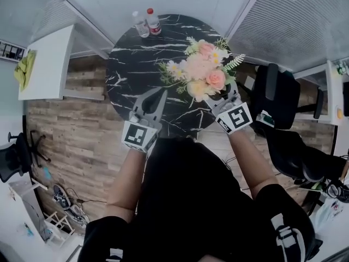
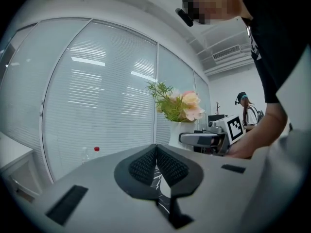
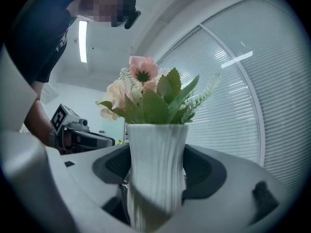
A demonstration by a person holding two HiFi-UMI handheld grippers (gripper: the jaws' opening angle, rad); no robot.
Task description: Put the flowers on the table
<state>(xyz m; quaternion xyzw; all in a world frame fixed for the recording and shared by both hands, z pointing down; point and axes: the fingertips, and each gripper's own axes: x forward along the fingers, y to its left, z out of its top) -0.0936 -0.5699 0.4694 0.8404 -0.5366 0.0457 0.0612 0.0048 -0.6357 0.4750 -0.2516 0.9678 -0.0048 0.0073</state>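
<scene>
A bunch of pink and cream flowers (image 1: 202, 70) stands in a white ribbed vase (image 3: 156, 171). My right gripper (image 3: 156, 166) is shut on the vase, its dark pads pressed to both sides, and it sits over the right edge of the round black marble table (image 1: 136, 64) as right gripper (image 1: 221, 103). In the head view the blooms hide the vase. Over the table's near edge my left gripper (image 1: 154, 98) is shut with nothing in it; in its own view the left gripper (image 2: 156, 155) pads meet, and the flowers (image 2: 179, 106) show to the right.
Two clear bottles (image 1: 146, 23) stand at the table's far edge. A white desk (image 1: 46, 63) is at the left, black chairs (image 1: 281, 100) at the right. Blinds cover glass walls behind the table. A person (image 2: 248, 111) stands in the background.
</scene>
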